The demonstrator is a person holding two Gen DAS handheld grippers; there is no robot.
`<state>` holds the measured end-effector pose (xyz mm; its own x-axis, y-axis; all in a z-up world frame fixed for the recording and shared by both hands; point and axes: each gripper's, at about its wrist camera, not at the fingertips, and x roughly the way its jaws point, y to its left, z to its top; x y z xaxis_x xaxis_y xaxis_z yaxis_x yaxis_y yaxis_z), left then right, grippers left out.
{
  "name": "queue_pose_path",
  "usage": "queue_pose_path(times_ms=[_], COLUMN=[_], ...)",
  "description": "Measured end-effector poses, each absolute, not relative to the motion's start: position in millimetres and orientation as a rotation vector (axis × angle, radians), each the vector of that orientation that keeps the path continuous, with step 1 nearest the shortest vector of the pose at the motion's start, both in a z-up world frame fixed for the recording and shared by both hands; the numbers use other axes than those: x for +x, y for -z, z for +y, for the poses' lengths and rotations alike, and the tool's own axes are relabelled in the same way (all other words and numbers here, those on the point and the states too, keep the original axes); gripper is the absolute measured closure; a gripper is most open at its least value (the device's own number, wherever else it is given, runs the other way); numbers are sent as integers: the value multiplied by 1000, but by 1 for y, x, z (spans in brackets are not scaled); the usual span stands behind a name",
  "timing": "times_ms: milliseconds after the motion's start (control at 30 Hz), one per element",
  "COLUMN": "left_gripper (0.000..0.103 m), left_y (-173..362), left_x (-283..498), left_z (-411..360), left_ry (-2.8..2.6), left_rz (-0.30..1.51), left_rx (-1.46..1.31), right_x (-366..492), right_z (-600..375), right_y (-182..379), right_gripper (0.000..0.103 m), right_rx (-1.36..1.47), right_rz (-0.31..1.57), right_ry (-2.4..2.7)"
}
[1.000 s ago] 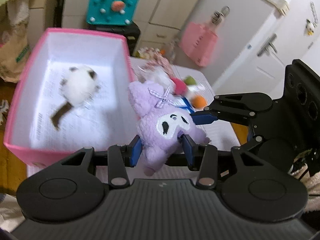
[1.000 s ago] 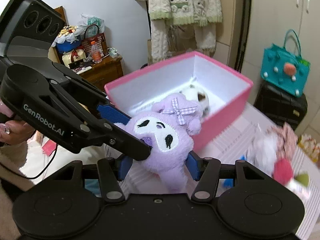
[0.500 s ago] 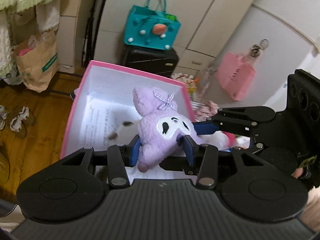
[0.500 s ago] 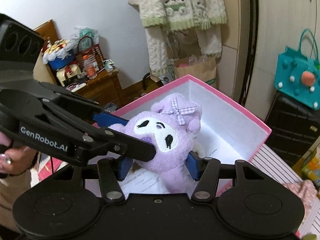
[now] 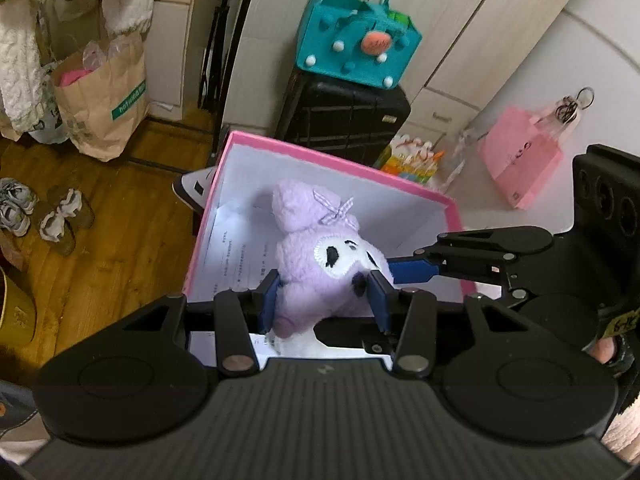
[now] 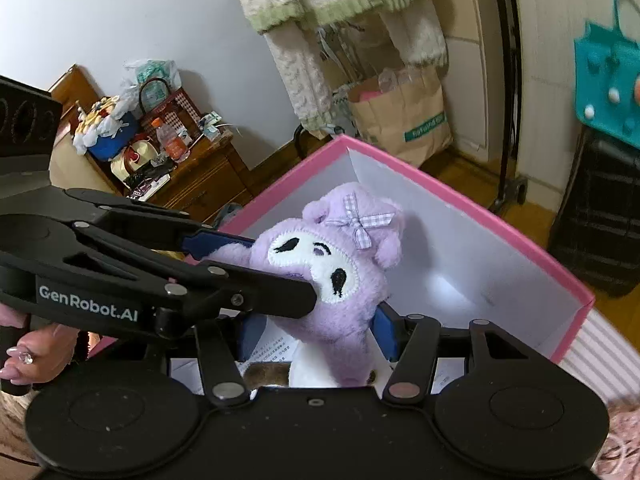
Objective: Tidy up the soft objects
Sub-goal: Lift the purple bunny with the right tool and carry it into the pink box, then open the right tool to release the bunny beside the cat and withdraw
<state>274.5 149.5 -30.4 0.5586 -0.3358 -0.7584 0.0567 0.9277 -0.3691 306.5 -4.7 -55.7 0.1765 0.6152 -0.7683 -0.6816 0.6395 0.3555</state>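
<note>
Two grippers [image 5: 324,300] [image 6: 316,336], one purple plush [image 5: 320,264], one pink box [image 5: 320,152]

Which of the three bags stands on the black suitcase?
The teal bag with pom-poms; the brown paper bag stands on the floor, the pink bag lower right.

Room lit evenly, soft indoor light, no hard sun. Brightest patch: white inside of the pink box [image 5: 320,168], glare washing out its floor near the purple plush toy [image 5: 320,256]. The toy throws a soft shadow on the far box wall. Fisheye bends walls and cupboards at the edges; corners go dark. Both views sharp, little blur. Near black housings sit dim.
</note>
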Motion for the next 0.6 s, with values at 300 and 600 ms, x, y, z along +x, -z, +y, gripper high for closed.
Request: queue_pose_path(times_ms=[300,600], left_gripper=[58,67], left_y=[44,41], left_x=[275,259], left_z=[153,139], left_ry=[199,107], left_rz=[957,880], left_rx=[-266,-23], right_x=[304,294], right_z=[18,25], right_y=[74,68], right_gripper=[44,45], right_rx=[-175,-312], right_rz=[1052,967], right_ry=[-902,-911])
